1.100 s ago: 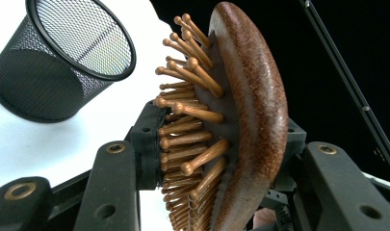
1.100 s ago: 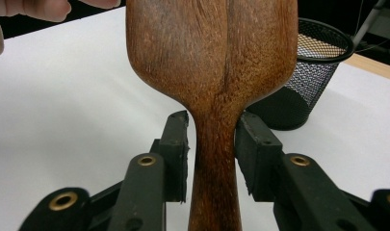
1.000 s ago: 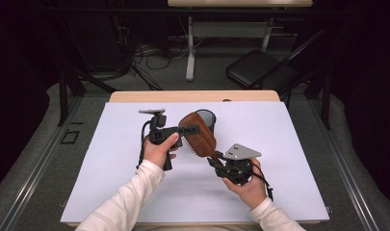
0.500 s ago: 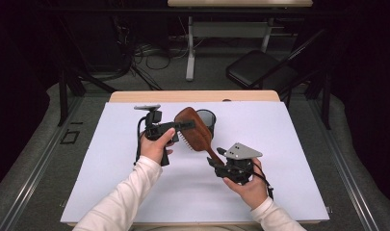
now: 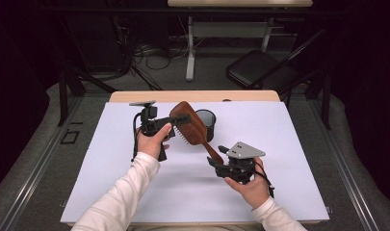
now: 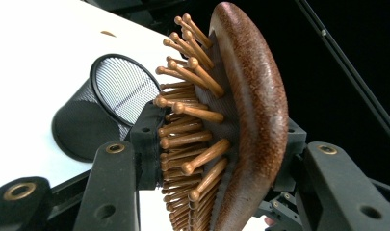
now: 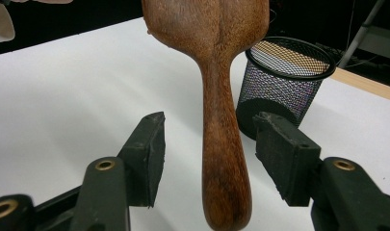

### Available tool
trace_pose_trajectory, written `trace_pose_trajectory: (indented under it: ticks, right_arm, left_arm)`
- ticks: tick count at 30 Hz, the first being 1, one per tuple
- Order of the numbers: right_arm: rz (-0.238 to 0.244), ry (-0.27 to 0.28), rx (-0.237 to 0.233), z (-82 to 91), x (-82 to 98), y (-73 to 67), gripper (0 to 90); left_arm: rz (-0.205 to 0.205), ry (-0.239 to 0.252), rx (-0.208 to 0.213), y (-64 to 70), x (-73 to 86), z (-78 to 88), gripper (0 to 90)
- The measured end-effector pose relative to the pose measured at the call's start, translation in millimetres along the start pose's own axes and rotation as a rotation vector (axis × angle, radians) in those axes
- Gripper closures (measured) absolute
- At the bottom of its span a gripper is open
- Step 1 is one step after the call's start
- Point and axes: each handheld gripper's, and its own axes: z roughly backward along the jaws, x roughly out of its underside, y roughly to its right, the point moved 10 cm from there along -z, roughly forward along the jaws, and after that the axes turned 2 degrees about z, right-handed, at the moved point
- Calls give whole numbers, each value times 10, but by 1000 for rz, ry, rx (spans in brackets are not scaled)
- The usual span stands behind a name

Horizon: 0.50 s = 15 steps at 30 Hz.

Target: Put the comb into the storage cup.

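Hairbrush point(image 6: 253, 96) polished brown wood; cup point(image 7: 284, 82) black wire mesh.

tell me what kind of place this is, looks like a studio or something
Probably a lab or recording room: a table under a plain white sheet, dark curtains, loose cables on the floor, and a folding chair behind.

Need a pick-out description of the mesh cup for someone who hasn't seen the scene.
On the white table, look toward the far edge near the middle. Just behind the wooden hairbrush stands a mesh cup: black wire mesh, round, open-topped, the one see-through thing there.
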Motion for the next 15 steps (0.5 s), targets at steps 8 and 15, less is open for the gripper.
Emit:
trace_pose_trajectory:
  ticks: [8,15]
  right_arm:
    - [8,16,-17,-4,-20,-26,445]
    - [-21,23,-28,10,-36,-6,448]
  left_arm:
    - [-29,23,-22,12,-87,44,508]
    - [-42,36,-34,47,-156,68,508]
